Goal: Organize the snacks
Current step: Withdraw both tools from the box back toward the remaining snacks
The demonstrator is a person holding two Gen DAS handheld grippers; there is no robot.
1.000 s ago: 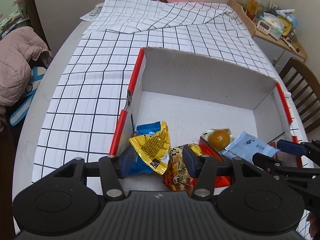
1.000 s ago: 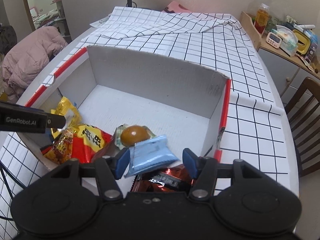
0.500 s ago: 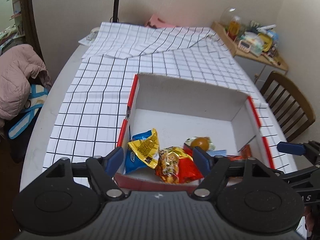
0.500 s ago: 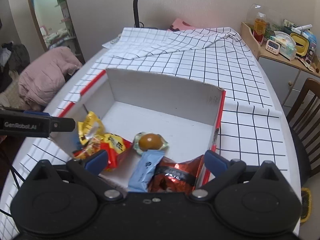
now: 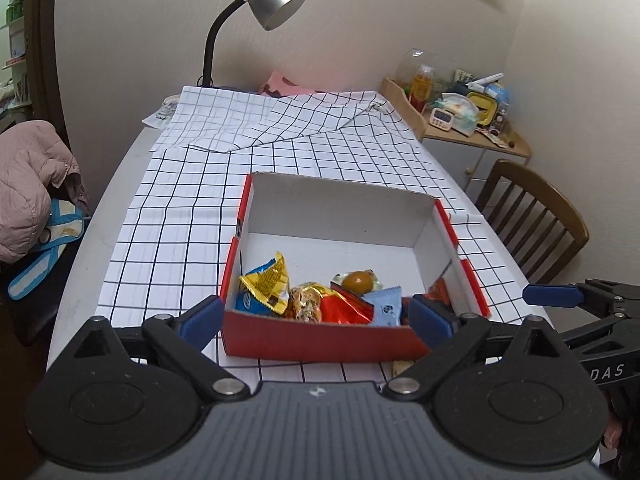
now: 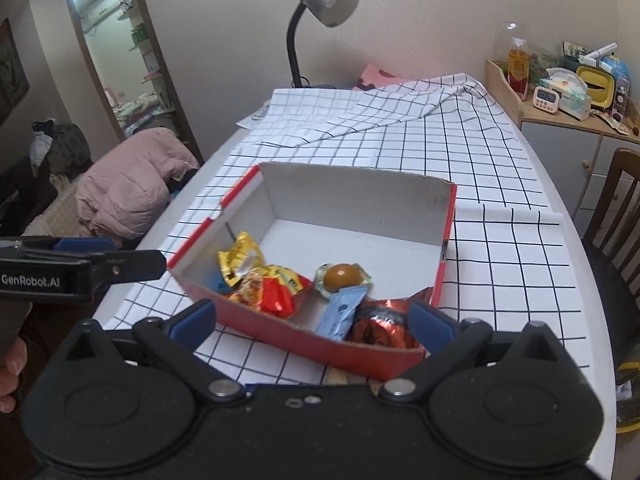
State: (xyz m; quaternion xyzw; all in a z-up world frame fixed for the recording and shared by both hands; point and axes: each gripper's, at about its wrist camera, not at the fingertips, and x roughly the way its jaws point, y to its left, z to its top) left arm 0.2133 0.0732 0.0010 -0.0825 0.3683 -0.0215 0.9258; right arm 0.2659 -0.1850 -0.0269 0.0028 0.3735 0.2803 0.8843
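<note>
A red cardboard box with a white inside (image 5: 340, 216) (image 6: 352, 196) sits on the checked tablecloth. At its near end lie a yellow packet (image 5: 266, 284), a red and gold packet (image 5: 320, 306), a round brown sweet in clear wrap (image 5: 357, 281), a light blue sachet (image 5: 386, 306) and a dark red foil packet (image 6: 382, 322). My left gripper (image 5: 316, 320) hangs above and short of the box's near wall, its jaws opening with nothing between the pads. My right gripper (image 6: 313, 320) hovers the same way, open and holding nothing. Each gripper's tip shows at the edge of the other's view.
A grey desk lamp (image 5: 272, 4) stands at the table's far end beside a folded part of the cloth (image 5: 256, 120). A wooden chair (image 5: 532, 216) and a cluttered side cabinet (image 5: 460, 108) are on the right. A pink jacket (image 5: 28, 184) lies on the left.
Both grippers drew back and up from the box while their jaws spread wide. The yellow packet and the blue sachet, earlier between the pads, now lie loose in the box.
</note>
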